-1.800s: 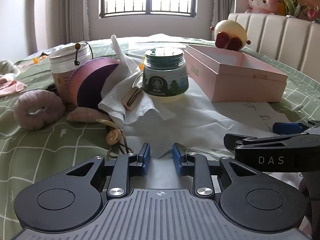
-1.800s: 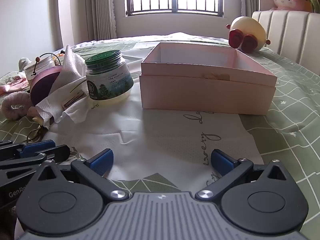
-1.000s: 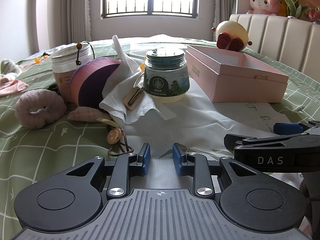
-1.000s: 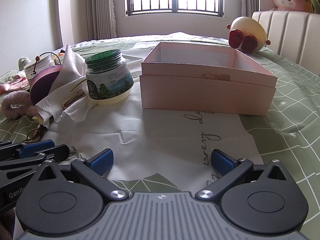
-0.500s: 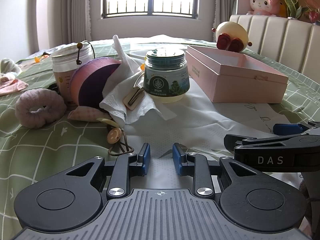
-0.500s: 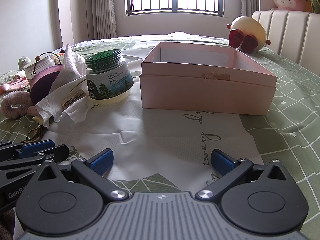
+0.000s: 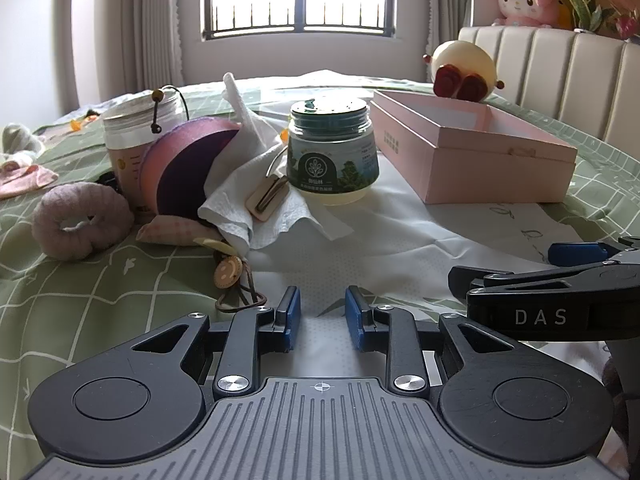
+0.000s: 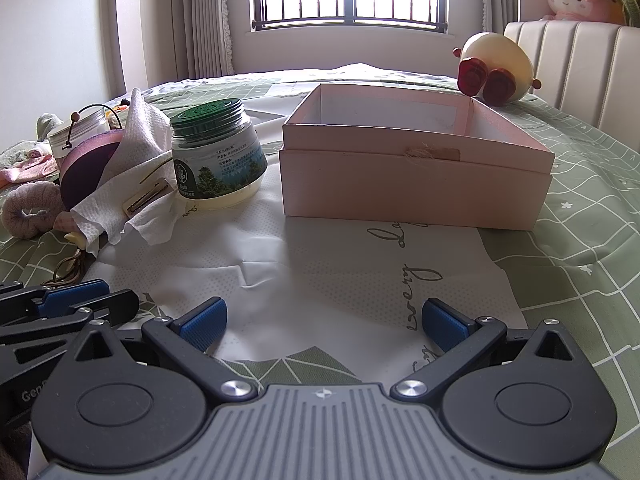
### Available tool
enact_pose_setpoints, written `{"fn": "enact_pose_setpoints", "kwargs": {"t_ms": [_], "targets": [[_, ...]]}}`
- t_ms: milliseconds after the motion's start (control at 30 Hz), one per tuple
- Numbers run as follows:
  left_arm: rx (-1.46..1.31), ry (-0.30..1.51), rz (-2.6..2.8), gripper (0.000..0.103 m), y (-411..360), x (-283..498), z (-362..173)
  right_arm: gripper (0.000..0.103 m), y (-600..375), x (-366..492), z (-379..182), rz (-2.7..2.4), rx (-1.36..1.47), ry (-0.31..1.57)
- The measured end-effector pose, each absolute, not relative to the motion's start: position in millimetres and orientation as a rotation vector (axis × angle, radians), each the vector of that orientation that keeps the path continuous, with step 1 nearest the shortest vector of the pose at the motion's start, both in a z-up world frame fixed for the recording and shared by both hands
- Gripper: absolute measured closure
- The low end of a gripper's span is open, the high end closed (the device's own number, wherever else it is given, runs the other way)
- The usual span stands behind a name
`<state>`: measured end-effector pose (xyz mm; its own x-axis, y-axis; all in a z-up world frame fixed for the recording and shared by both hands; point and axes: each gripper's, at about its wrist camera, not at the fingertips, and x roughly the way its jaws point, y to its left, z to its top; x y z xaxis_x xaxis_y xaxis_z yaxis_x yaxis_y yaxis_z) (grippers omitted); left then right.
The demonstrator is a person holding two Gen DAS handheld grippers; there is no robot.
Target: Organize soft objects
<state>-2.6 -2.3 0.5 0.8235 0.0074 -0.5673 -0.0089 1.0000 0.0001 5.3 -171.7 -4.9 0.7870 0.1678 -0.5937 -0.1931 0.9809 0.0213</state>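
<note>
An open pink box (image 8: pixel 416 168) sits on the bed, empty as far as I see; it also shows in the left wrist view (image 7: pixel 476 148). Left of it lie soft things: a pink-purple pouch (image 7: pixel 184 164), a fuzzy mauve scrunchie (image 7: pixel 80 220), a white tissue (image 7: pixel 260 184) with a wooden clip (image 7: pixel 267 197), and hair ties with a smiley button (image 7: pixel 228 274). My left gripper (image 7: pixel 319 316) is open with a narrow gap, empty, low over a white plastic sheet (image 8: pixel 320 264). My right gripper (image 8: pixel 322 316) is wide open, empty, facing the box.
A green-lidded jar (image 7: pixel 332 152) stands between the pile and the box. A clear jar with a beaded cord (image 7: pixel 136 128) stands behind the pouch. A round cream plush (image 8: pixel 494 68) lies behind the box. A padded headboard (image 7: pixel 560 72) is at right.
The left wrist view has shifted very slightly since the earliest frame; otherwise both grippers and all objects are still.
</note>
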Motion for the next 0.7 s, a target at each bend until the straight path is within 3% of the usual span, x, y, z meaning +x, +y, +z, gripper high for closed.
{"fn": "enact_pose_setpoints", "kwargs": {"t_ms": [700], "targets": [[-0.013,0.603,0.006,0.074,-1.2,-2.7,0.7,0.000,-170.5,5.4,-5.9,0.191,-0.049,0.638]]}}
